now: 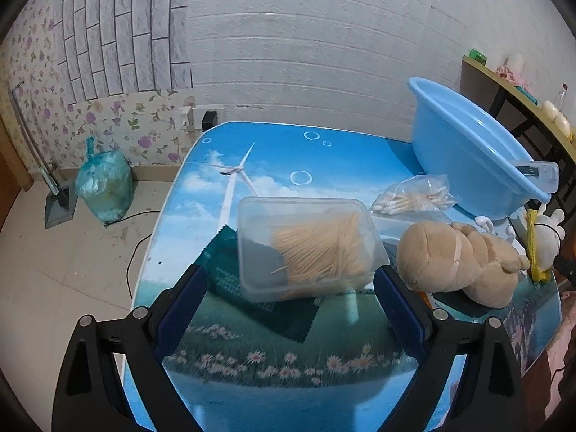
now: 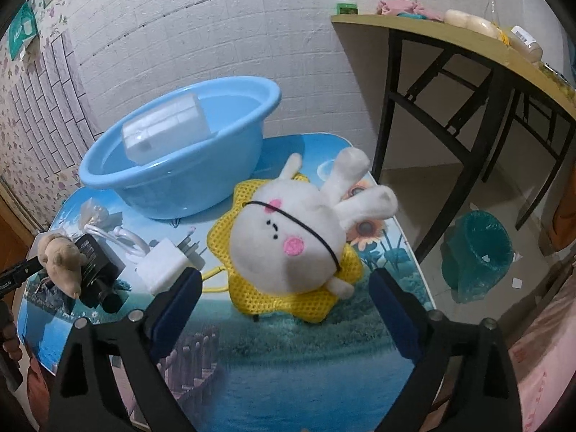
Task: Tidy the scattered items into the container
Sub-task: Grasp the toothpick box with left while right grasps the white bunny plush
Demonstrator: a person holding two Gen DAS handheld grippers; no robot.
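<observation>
Scattered items are lying on 1 table (image 1: 298, 151) covered with a printed landscape sheet, and 1 light blue basin (image 2: 187, 180) is standing at its far side. Inside the basin 1 clear plastic box (image 2: 165, 131) is leaning against the wall.

In the left wrist view, 1 transparent container of toothpicks (image 1: 306, 244) is sitting just ahead of the left gripper (image 1: 289, 289). Its 2 blue-padded fingers are standing wide apart and are holding nothing; the container is lying between and a little beyond the tips. Behind it, 1 small bag of cotton swabs (image 1: 417, 198) is resting near the basin. To the right, 1 beige plush toy (image 1: 457, 259) is lying on its side.

In the right wrist view, 1 white plush rabbit (image 2: 291, 234) with 2 pink cheeks is lying on 1 yellow mesh pad (image 2: 298, 298), close to the basin but not touching it as far as I can tell. The right gripper (image 2: 284, 282) is hovering over them with its 2 fingers spread apart, empty. To the left, 1 white charger plug (image 2: 163, 266) with its coiled white cable (image 2: 122, 237) is lying near 1 black box-shaped device (image 2: 95, 262), which is beside the beige plush toy.

On the floor, 1 tied green garbage bag (image 1: 104, 183) is standing by the floral wall, and 1 bin lined with a green bag (image 2: 478, 252) is standing under 1 wooden side table (image 2: 468, 43).
</observation>
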